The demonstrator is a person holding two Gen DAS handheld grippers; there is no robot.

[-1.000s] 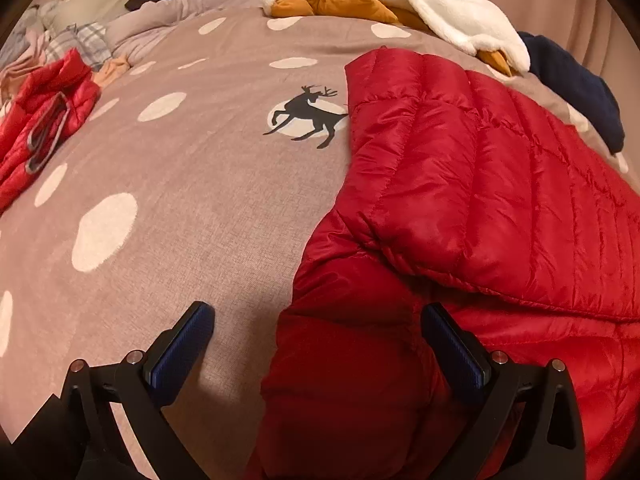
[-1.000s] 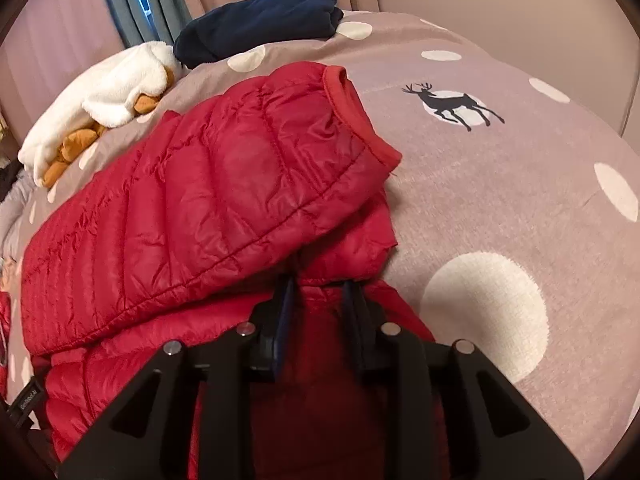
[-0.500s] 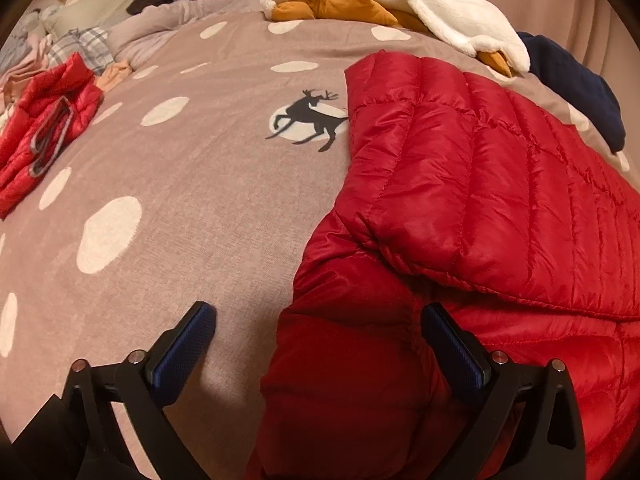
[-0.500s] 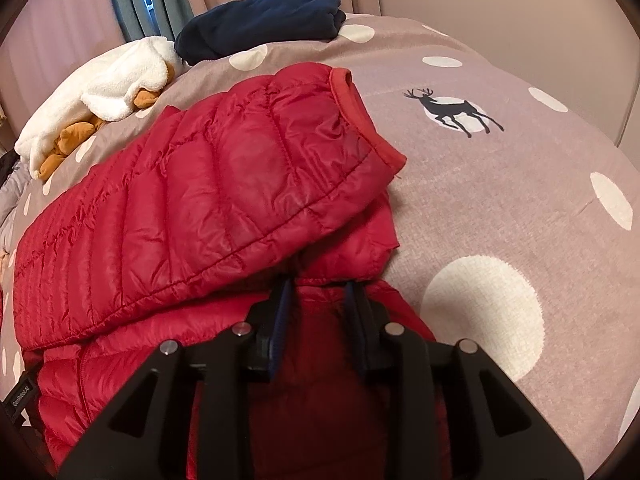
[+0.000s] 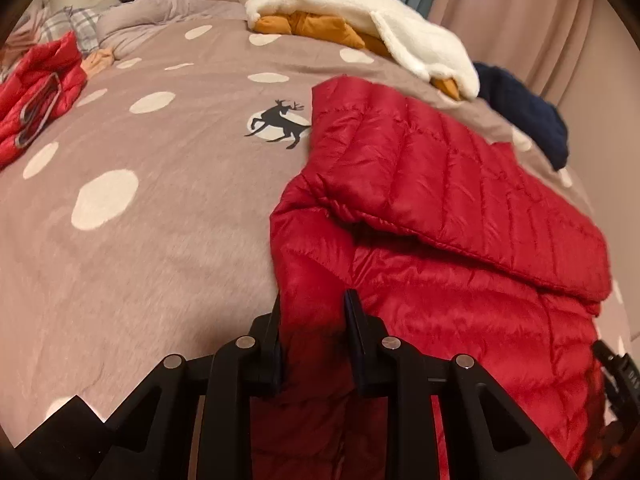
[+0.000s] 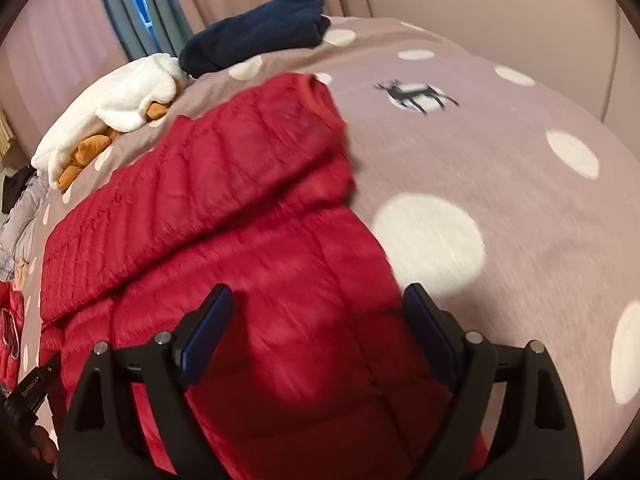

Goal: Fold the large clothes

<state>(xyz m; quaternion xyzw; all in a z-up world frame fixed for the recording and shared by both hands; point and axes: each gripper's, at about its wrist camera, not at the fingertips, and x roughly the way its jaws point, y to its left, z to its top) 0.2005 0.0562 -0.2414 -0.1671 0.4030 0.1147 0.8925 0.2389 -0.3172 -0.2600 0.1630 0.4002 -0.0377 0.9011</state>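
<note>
Pink curtains and a pale wall back a bed whose mauve cover (image 5: 168,240) carries white polka dots and a black deer print (image 5: 280,122). A red quilted down jacket (image 5: 440,200) lies across the right half of the left wrist view and runs from the lower centre toward the upper left of the right wrist view, one padded panel folded over the layer beneath it.

At the bottom centre of the left wrist view, the left gripper (image 5: 314,312) has its jaws drawn narrow and closing, with the jacket's near edge bunched between the pads. At the bottom centre of the right wrist view, the right gripper (image 6: 318,312) has its jaws spread wide and opening; the jacket passes between them, and neither blue pad presses on the fabric.

A white fleece (image 5: 360,12) covers an orange garment (image 5: 312,26) at the top centre of the left wrist view, with a dark navy garment (image 5: 528,120) just beside them at the upper right. A second red jacket (image 5: 36,92) is crumpled at the left edge, near a heap of plaid and grey bedding (image 5: 92,28) in the upper left corner.
</note>
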